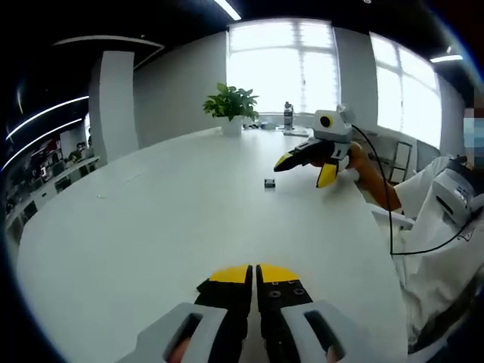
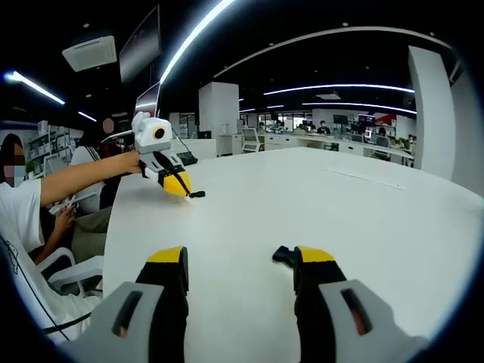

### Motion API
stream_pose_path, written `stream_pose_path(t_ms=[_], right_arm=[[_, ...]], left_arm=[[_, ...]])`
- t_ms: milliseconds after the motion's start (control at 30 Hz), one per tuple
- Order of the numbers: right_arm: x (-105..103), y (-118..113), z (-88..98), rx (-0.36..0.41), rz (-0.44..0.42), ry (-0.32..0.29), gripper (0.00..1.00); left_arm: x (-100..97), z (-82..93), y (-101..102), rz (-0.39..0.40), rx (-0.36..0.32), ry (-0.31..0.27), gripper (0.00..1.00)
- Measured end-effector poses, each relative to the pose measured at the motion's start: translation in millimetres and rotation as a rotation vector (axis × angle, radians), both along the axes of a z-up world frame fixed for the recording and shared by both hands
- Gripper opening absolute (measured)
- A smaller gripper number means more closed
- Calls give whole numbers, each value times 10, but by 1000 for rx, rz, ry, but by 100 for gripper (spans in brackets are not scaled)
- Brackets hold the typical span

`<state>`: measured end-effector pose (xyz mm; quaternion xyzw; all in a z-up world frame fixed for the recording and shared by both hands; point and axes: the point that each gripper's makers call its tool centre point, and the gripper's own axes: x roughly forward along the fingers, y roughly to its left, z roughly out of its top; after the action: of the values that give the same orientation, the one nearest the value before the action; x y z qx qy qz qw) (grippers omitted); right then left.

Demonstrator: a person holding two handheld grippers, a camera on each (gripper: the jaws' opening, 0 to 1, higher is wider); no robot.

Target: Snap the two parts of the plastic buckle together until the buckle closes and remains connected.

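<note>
Two grippers: my left gripper pinches one buckle half; my right gripper stands spread beside the other buckle half on the table

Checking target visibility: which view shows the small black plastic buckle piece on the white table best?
Right gripper view: the small black plastic buckle piece sits close, beside an own jaw tip. Left gripper view shows it as a distant speck.

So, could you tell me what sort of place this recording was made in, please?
Most likely an open-plan office, at a meeting table. A long white table carries a potted plant by bright windows, and rows of desks sit under strip ceiling lights behind it.
</note>
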<state>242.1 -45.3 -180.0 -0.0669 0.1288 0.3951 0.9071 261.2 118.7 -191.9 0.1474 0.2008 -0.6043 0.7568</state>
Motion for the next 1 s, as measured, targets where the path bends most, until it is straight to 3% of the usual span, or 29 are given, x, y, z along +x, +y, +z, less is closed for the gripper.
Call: stream_pose_path(t_ms=[133, 200, 400, 600, 1000], right_arm=[[-2, -14, -7, 2, -3, 1, 56], [-6, -10, -15, 1, -1, 4, 56], [-17, 1, 1, 0, 4, 2, 56], [-26, -28, 12, -16, 2, 1, 56], [-66, -18, 53, -14, 10, -1, 56]], left_arm=[[92, 72, 69, 21, 4, -11, 12], [118, 81, 127, 11, 28, 17, 19], [277, 59, 197, 15, 41, 6, 21], [304, -19, 142, -5, 41, 12, 29], [335, -208, 201, -6, 68, 54, 27]])
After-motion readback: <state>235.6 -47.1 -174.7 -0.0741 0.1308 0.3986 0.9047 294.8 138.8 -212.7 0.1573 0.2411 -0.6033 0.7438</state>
